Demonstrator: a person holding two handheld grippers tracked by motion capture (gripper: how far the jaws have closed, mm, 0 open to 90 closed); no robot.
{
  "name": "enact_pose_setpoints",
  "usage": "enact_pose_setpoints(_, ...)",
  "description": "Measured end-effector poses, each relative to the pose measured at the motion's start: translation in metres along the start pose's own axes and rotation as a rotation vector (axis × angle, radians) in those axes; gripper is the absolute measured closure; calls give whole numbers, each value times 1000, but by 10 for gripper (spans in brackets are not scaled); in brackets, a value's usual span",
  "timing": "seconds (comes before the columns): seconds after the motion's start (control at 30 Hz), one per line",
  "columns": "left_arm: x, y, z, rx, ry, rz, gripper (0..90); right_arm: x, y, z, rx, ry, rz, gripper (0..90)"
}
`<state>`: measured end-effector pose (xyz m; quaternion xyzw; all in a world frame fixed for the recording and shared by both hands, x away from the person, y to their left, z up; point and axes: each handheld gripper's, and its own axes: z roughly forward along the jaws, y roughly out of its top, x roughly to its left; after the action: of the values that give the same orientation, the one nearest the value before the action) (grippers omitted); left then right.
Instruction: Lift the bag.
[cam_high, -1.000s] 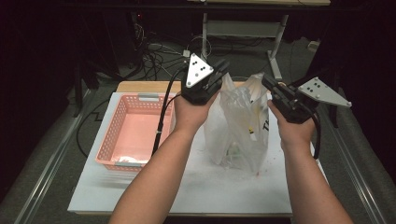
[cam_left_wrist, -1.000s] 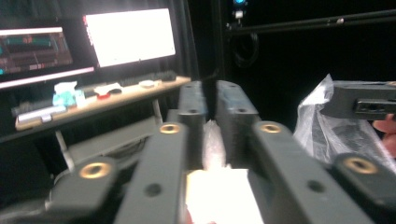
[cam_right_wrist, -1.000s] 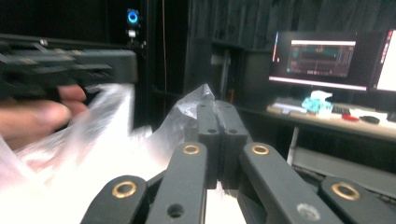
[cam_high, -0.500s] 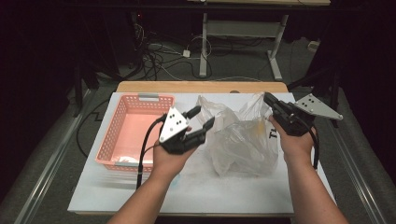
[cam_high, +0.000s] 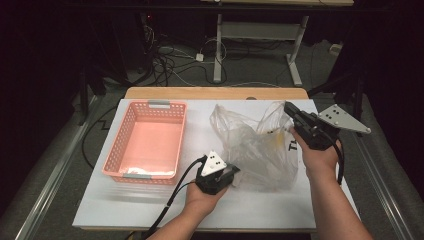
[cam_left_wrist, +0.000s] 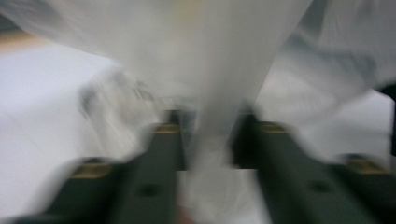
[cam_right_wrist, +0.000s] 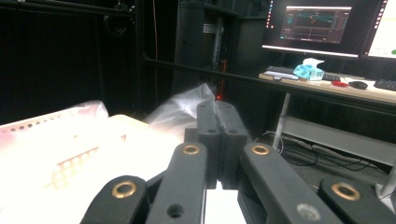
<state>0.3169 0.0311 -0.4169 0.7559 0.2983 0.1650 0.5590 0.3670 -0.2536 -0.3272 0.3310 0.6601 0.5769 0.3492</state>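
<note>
Jaws of both grippers pinch the blurred plastic bag (cam_high: 252, 147).

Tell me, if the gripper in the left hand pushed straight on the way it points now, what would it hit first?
Most likely more of the clear plastic bag. The left gripper points toward the bag and its jaws have just been closing on a fold of it, so the film lies directly ahead. Blur in the left gripper view leaves depth beyond it uncertain.

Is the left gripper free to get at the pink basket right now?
Probably not: the left gripper is shut on the plastic bag. Bare table lies between it and the pink basket.
</note>
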Motion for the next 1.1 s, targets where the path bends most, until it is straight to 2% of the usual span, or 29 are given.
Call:
enact_pose_setpoints(0.07, 2, 22, -7, -57, 45, 55, 882, -2, 1, -1, -4, -3, 3, 900)
enact_pose_setpoints(0.17, 13, 61, -17, -134, 85, 59, 882, -4, 2, 1, -1, -5, 6, 900)
enact_pose_setpoints(0.23, 21, 81, -20, -169, 134, 102, 881, -6, 3, 2, 2, -9, -1, 900)
enact_pose_setpoints(0.3, 31, 91, -16, -145, 163, 109, 880, -8, 4, 2, 4, -11, 10, 876)
enact_pose_setpoints(0.33, 37, 92, -11, -126, 171, 98, 880, -9, 5, 1, 2, -5, 7, 825)
enact_pose_setpoints(0.43, 50, 85, 3, -54, 198, 88, 879, -11, 9, -9, -23, 16, 19, 683)
enact_pose_setpoints(0.5, 57, 76, 10, -13, 210, 72, 879, -11, 13, -20, -50, 29, 19, 644)
enact_pose_setpoints(0.6, 65, 64, 15, 8, 212, 27, 878, -13, 16, -37, -69, 20, 6, 603)
enact_pose_setpoints(0.67, 68, 58, 15, 12, 217, 10, 875, -16, 15, -47, -70, 10, 10, 592)
enact_pose_setpoints(0.8, 70, 48, 8, 12, 221, -10, 823, -23, 1, -55, -23, -8, 8, 543)
enact_pose_setpoints(0.93, 71, 40, -1, 32, 227, -15, 619, -23, -20, -56, 27, 2, 17, 475)
enact_pose_setpoints(1.03, 70, 34, -7, 56, 220, -39, 474, -19, -38, -54, 68, 12, 21, 391)
enact_pose_setpoints(1.1, 68, 29, -14, 100, 255, -41, 375, -17, -49, -53, 99, 18, 21, 337)
